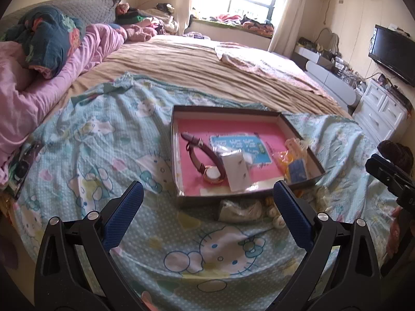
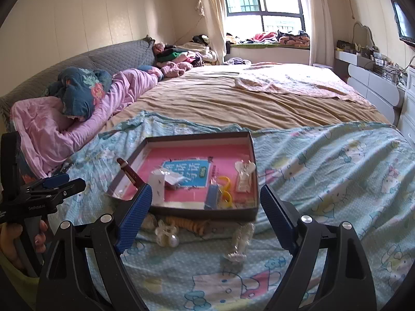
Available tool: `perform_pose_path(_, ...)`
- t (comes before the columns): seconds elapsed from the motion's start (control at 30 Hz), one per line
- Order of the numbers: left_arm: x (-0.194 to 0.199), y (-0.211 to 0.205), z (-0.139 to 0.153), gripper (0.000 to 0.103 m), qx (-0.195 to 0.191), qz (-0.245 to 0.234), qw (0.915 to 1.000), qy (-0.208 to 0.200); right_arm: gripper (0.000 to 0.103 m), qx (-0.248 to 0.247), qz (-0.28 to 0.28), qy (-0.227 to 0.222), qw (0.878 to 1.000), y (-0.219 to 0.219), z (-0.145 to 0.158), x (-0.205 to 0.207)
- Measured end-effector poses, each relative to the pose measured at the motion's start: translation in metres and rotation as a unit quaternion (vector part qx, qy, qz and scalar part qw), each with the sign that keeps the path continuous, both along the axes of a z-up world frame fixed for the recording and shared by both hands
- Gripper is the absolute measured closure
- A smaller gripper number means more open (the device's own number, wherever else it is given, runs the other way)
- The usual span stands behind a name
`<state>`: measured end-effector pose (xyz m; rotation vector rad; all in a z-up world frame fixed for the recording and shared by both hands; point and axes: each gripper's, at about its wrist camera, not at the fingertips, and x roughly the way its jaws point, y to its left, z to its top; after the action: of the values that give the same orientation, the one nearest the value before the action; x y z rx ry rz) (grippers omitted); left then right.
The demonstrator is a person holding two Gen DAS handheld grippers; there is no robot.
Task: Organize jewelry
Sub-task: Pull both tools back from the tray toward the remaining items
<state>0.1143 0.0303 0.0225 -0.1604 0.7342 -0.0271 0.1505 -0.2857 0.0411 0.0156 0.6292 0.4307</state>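
**Both tools spread above cartoon sheet, box beyond**

Nearest, the left tool (image 1: pixel 207 199) and right tool (image 2: pixel 206 202) are held spread, nothing pinched. A cartoon sheet (image 1: pixel 103 160) is laid over the bed (image 1: pixel 197 67). The box (image 2: pixel 253 171) is seen holding a watch (image 1: pixel 211 172); a pearl clip (image 2: pixel 167 234), shown clearly only by the right view, lies before it.

Blue card (image 2: pixel 187 174) in the pink-lined box (image 2: pixel 199 213): large white Chinese characters, too blurred to read.
Green oval on that card: small print, illegible.
Left gripper (image 2: pixel 64 181) body, far left: small white lettering, unreadable.
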Motion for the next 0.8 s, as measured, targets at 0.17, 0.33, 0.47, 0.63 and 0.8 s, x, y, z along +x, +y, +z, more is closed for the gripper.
perform_pose_path(0.17, 0.0, -0.006, -0.015, 0.01, 0.011, -0.004, 0.9997, 0.02, 0.019, -0.005, 0.001, 0.014, 1.0, -0.006, -0.012, -0.003)
perform_pose_path(0.33, 0.002, -0.013, -0.029, 0.01, 0.019, -0.008, 0.9991, 0.037, 0.019, -0.013, 0.009, 0.029, 0.999, -0.005, -0.025, -0.006)
perform_pose_path(0.47, 0.005, -0.021, -0.04, 0.01, 0.027, -0.014, 0.9983, 0.051, 0.019, -0.019, 0.018, 0.043, 0.999, -0.003, -0.036, -0.009)
perform_pose_path(0.63, 0.009, -0.029, -0.051, 0.01, 0.034, -0.022, 0.9971, 0.064, 0.019, -0.028, 0.026, 0.057, 0.998, -0.001, -0.05, -0.01)
perform_pose_path(0.8, 0.01, -0.04, -0.06, 0.01, 0.037, -0.035, 0.996, 0.073, 0.019, -0.033, 0.019, 0.067, 0.997, -0.004, -0.061, -0.006)
